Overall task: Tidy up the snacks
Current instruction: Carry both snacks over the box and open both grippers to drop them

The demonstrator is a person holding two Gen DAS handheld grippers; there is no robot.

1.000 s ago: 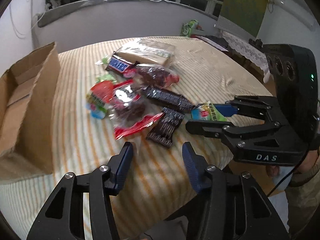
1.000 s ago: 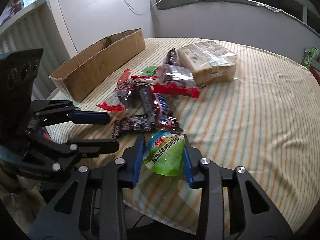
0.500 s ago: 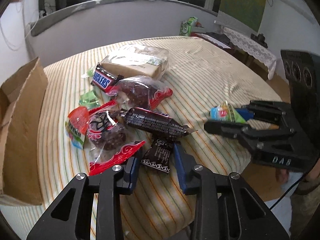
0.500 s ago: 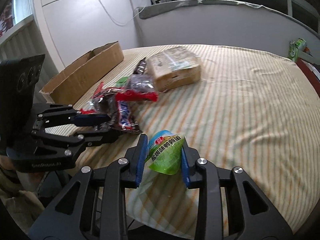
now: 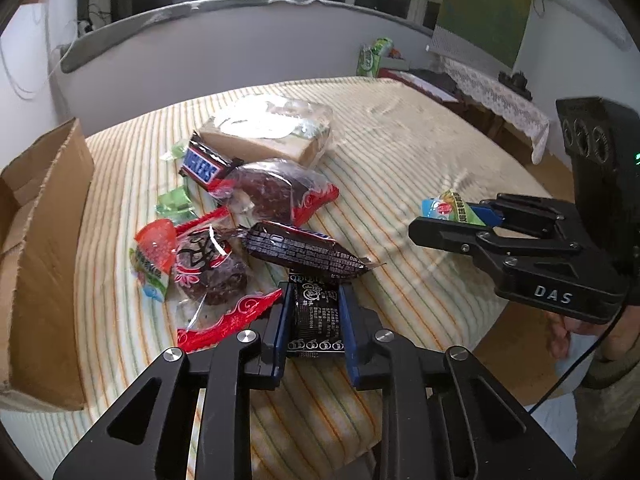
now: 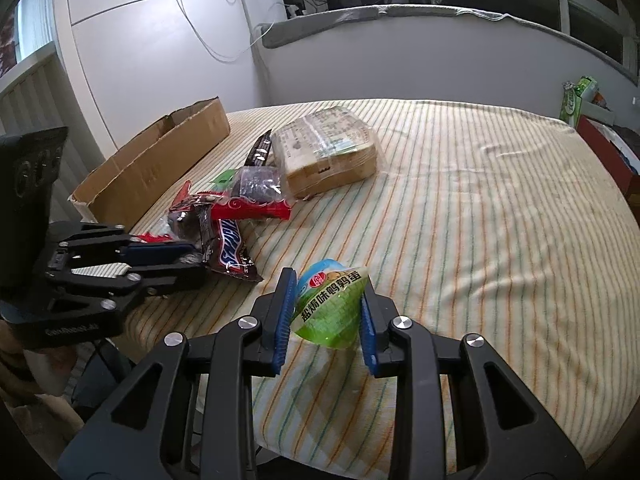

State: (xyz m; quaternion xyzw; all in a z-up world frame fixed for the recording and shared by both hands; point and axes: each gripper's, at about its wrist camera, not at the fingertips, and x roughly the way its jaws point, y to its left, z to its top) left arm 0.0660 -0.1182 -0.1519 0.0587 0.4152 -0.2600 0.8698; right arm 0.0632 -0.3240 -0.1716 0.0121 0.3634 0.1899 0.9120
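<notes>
A round table under a cream striped cloth (image 5: 400, 152) fills both views, with a window ledge behind it and an open cardboard box (image 5: 44, 240) at the table's left edge. Most of the snacks lie heaped between the box and the table's middle: a Snickers bar (image 5: 204, 166), 2 clear packs with red ends, a wrapped block of bread (image 5: 272, 132), and a long dark bar (image 5: 304, 256).

The left gripper (image 5: 314, 320) is clamped on a small black sachet (image 5: 316, 316) at the near edge of the pile, its blue pads pressing both sides. The right gripper (image 6: 326, 312) is clenched on a green pouch (image 6: 332, 304), held clear above the cloth.

The likeliest trouble, as I judge it, is on the left. The long dark bar rests just over the sachet's far end, and a red-ended clear wrapper (image 5: 224, 320) sits beside the left pad, so lifting could drag either along or tip them off the near edge. The sachet is thin and glossy, so it could slide out. The green pouch is gripped low and bulges above the pads; a squeeze or swing may pop it free before it reaches the box.
</notes>
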